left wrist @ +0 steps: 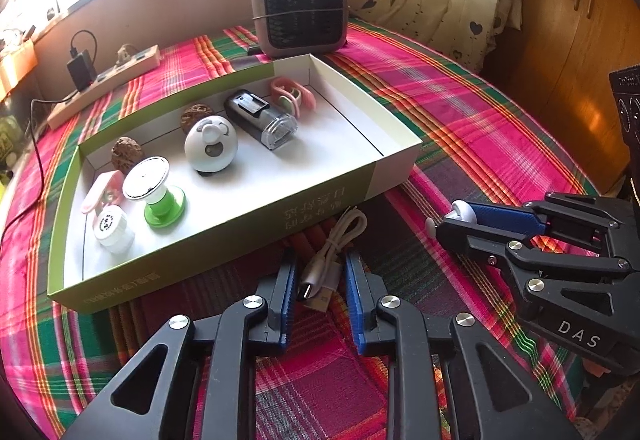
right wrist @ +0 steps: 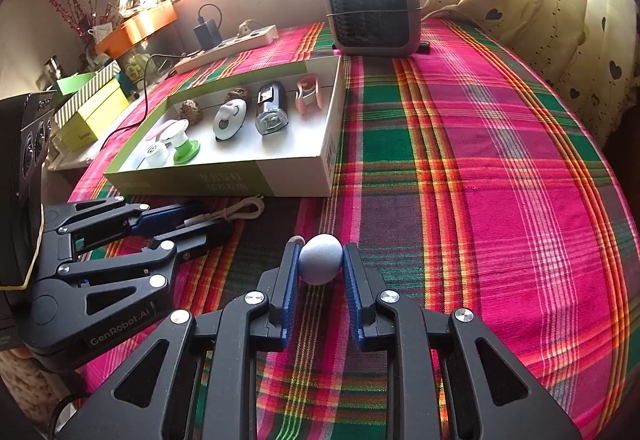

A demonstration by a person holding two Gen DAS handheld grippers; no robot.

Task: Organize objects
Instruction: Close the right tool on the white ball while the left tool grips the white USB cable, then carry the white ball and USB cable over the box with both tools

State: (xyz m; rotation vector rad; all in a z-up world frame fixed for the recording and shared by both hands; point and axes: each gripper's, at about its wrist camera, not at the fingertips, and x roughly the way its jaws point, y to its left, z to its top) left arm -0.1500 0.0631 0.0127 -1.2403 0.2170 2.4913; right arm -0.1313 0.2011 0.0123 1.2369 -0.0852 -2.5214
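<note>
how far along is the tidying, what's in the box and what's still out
Mostly done: the box already holds two walnuts, a green-based stand, a white round gadget, a bike light and clips. In hand: the right tool is shut on a pale ball, and the left tool straddles the white cable on the cloth. Both still need boxing.

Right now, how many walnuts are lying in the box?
2. One walnut lies at the far wall near the box's left end; the other walnut is further right, behind the round white gadget. More may be hidden.
</note>
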